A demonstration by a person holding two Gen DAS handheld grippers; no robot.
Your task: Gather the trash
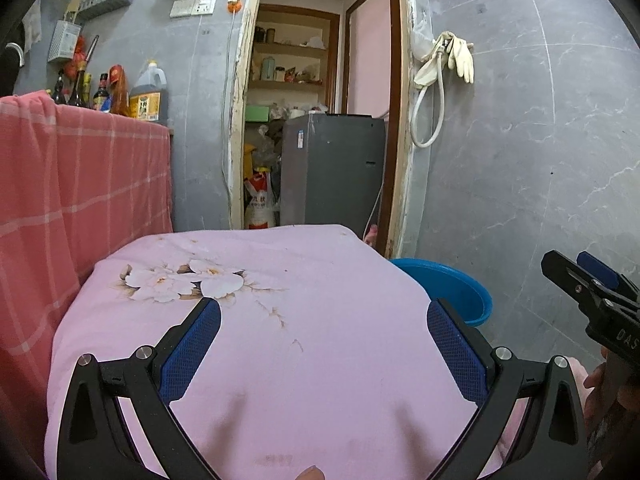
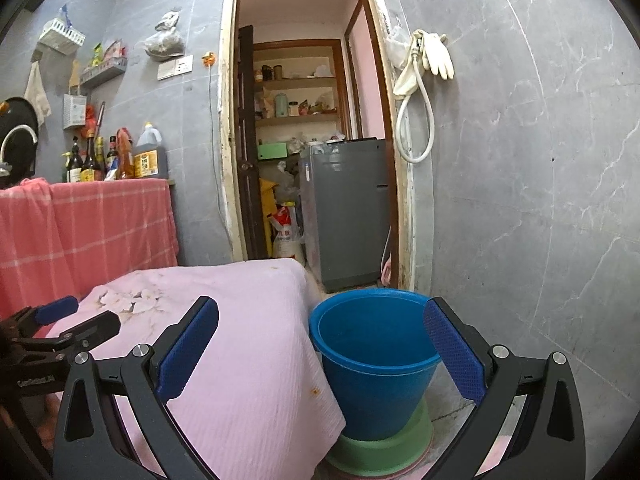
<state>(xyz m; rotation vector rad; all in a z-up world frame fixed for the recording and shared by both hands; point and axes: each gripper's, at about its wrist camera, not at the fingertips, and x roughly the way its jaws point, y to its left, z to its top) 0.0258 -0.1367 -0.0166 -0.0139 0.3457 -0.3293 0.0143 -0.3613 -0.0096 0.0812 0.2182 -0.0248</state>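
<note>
My left gripper (image 1: 324, 316) hangs open over a low table draped in a pink flowered cloth (image 1: 256, 320), with nothing between its blue pads. My right gripper (image 2: 320, 316) is open too, and holds nothing. It sits at the table's right edge, in front of a blue bucket (image 2: 372, 356) that stands on a green base (image 2: 384, 448). The bucket looks empty inside. Its rim (image 1: 452, 280) shows past the table corner in the left wrist view. No loose trash is visible on the cloth. Each gripper shows in the other's view: right gripper (image 1: 592, 284), left gripper (image 2: 76, 320).
A counter under a red checked cloth (image 1: 80, 184) stands to the left, with bottles (image 2: 116, 156) on top. Ahead, an open doorway (image 2: 304, 140) shows a grey appliance (image 2: 348, 208), shelves and a sack. Grey tiled wall on the right carries a hose and gloves (image 2: 428, 60).
</note>
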